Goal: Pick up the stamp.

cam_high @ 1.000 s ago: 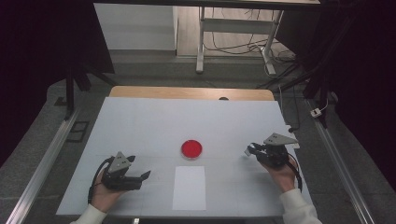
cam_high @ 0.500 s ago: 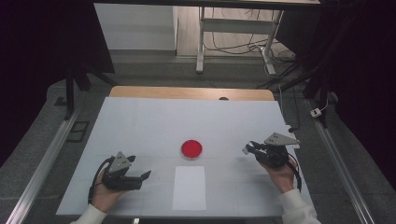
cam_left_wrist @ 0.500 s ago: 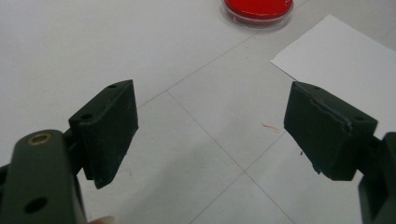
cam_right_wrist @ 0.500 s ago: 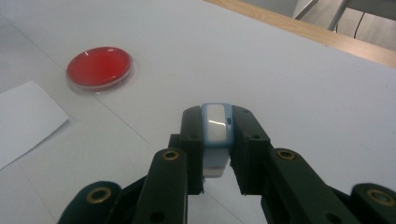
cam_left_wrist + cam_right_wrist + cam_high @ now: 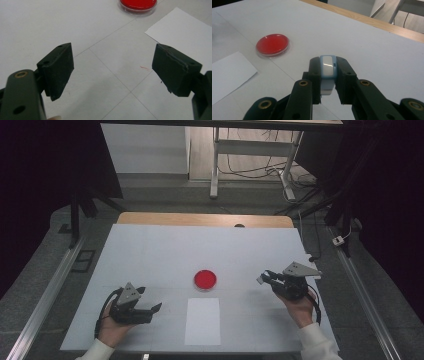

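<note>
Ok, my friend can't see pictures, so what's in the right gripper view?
The right gripper has its two black jaws squeezed shut on a small light-blue and white object. Ahead of it on the white table sits a round red dish, with a sheet of white paper lying apart from the dish, at the left.

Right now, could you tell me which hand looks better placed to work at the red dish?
Probably the right gripper: it already clamps a small blue-and-white tool, aimed toward the red dish. The left gripper is open, empty.
</note>
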Motion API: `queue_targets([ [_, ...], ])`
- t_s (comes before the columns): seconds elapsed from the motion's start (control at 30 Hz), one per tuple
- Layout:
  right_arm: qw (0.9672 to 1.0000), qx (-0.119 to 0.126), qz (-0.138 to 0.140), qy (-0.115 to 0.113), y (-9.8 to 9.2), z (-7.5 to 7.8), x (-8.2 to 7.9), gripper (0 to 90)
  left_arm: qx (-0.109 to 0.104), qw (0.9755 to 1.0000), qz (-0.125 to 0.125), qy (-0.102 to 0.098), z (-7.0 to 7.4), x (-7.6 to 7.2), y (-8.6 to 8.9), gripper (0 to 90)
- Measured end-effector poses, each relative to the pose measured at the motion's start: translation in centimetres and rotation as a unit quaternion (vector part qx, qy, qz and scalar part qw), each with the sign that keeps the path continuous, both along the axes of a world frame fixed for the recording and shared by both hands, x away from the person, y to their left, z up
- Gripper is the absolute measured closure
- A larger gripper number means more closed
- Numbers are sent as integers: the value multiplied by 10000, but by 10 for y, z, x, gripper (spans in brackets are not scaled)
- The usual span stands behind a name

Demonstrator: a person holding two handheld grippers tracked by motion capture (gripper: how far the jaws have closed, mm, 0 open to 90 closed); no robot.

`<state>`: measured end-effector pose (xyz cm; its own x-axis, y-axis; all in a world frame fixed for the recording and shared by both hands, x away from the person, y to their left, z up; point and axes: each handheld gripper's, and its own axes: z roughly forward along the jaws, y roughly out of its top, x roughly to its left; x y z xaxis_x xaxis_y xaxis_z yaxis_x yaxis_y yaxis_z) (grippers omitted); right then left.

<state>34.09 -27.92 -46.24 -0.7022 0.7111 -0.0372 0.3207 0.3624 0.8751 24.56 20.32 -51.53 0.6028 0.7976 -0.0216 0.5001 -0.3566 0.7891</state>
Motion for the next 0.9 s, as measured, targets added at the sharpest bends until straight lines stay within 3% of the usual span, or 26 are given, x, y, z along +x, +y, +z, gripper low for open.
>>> queue_targets([
  [0.9, 9990, 367, 267, -6, 18, 8, -10, 751, -23, 10000, 15, -25, 0, 0, -1, 177],
])
